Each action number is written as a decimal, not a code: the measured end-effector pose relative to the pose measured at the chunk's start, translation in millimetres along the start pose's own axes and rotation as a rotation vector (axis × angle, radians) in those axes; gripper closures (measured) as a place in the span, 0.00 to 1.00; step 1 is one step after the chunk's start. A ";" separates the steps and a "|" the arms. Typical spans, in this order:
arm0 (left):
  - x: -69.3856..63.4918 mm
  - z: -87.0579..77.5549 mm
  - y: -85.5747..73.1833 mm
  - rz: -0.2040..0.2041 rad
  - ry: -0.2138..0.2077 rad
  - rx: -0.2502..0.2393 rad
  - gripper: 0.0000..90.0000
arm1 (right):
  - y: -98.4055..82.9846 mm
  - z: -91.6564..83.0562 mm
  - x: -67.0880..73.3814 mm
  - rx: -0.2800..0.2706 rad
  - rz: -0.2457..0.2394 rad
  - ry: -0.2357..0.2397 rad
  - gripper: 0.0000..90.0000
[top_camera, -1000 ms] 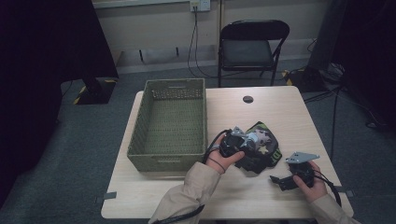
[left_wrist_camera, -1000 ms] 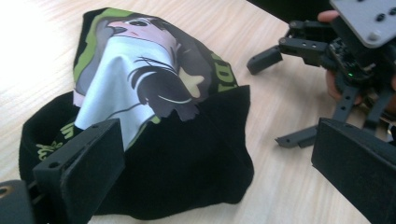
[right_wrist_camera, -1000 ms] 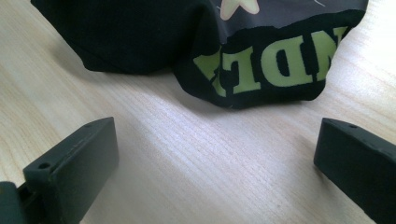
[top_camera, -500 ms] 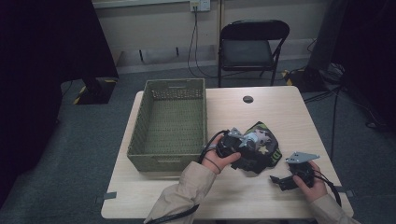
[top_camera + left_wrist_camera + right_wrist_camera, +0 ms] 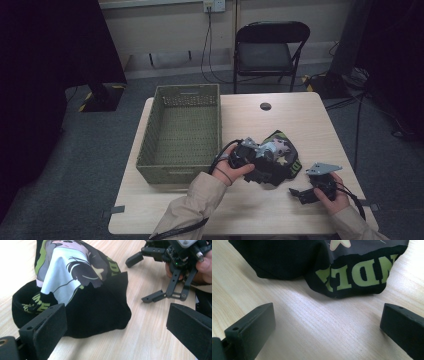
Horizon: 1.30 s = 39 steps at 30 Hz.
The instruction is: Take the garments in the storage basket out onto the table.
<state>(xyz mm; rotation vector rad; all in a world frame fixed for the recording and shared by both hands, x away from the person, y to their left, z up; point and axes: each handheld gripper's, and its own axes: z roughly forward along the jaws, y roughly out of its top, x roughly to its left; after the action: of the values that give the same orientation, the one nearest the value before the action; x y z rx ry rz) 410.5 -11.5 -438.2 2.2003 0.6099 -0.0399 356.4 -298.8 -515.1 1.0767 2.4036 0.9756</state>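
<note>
Nearest the person, the right gripper (image 5: 304, 194) rests low on the wooden table (image 5: 300, 115), jaws spread wide with nothing between them, aimed at the garment just beyond. The left gripper (image 5: 260, 162) sits against the crumpled black printed T-shirt (image 5: 282, 150), jaws also wide apart and gripping nothing. The shirt lies bunched right of centre, with no clear long axis. To its left stands a green woven basket (image 5: 181, 134); a folding chair (image 5: 270, 47) waits behind the table.
</note>
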 end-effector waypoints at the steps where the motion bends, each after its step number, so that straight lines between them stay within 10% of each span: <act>1: -0.2 -1.4 -0.5 0.002 0.000 0.005 0.03 | 0.0 0.0 -0.1 0.000 -0.001 0.000 0.00; 39: -12.3 -28.3 -42.1 0.111 -0.089 0.033 0.04 | 0.0 0.0 0.0 0.000 -0.001 0.000 0.00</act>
<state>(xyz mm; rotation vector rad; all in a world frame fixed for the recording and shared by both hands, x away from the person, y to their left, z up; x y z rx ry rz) 376.3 26.8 -447.2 2.2474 0.4403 -0.0903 356.4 -298.8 -515.1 1.0756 2.4037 0.9749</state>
